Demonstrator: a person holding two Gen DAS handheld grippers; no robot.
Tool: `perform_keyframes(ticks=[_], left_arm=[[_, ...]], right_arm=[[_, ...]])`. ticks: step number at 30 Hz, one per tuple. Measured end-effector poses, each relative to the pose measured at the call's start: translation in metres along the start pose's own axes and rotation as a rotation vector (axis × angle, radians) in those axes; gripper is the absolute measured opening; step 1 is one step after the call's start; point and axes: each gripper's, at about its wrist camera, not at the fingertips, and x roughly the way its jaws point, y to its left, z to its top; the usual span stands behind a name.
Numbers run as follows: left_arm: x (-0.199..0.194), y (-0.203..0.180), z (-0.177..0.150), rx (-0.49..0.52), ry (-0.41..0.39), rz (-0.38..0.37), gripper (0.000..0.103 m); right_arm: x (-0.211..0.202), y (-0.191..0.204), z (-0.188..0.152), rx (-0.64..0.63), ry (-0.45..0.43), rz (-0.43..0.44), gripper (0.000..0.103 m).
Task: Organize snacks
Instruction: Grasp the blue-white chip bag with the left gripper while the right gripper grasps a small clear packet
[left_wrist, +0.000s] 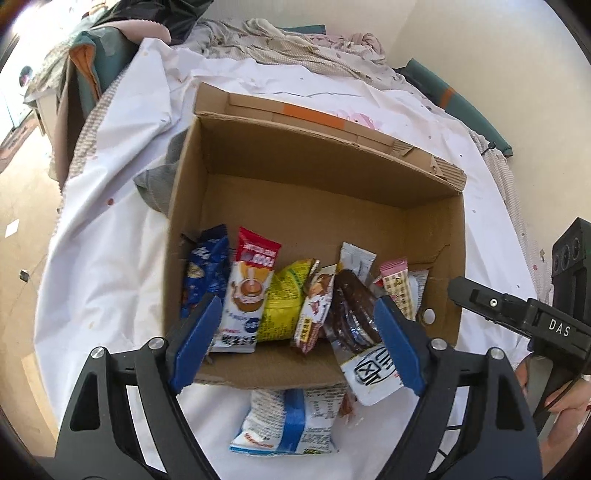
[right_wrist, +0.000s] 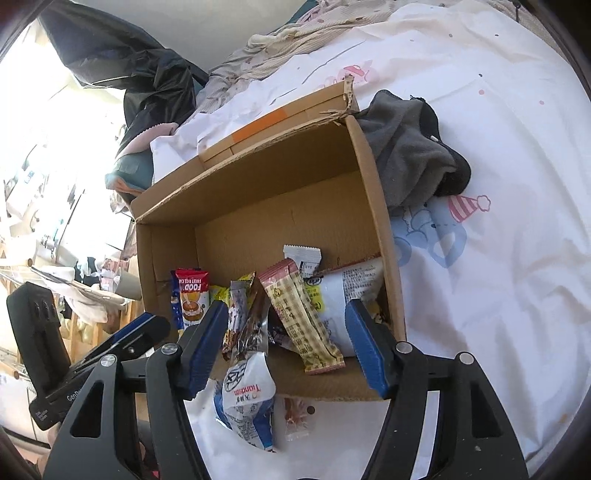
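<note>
Snacks (left_wrist: 280, 295) in cardboard box (left_wrist: 369, 184), grey cloth (right_wrist: 410, 147) beside

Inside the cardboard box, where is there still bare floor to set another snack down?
The cardboard box has bare floor along its far wall, beyond the row of packets. The near side is crowded, from the blue packet by the left wall to the pink checked packet at the right.

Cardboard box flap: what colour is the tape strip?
Orange tape strip on the cardboard box; clearest in left wrist view.
</note>
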Motion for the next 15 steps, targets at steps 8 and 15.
perform_keyframes(ticks=[8,15], left_arm=[[-0.013,0.012,-0.028,0.019,0.024,0.04,0.095],[0.014,0.0,-0.081,0.066,0.194,0.049,0.098]], right_arm=[[-0.007,-0.003,-0.019,0.011,0.009,-0.036,0.069],[-0.02,-0.023,-0.047,0.093,0.018,-0.026,0.069]])
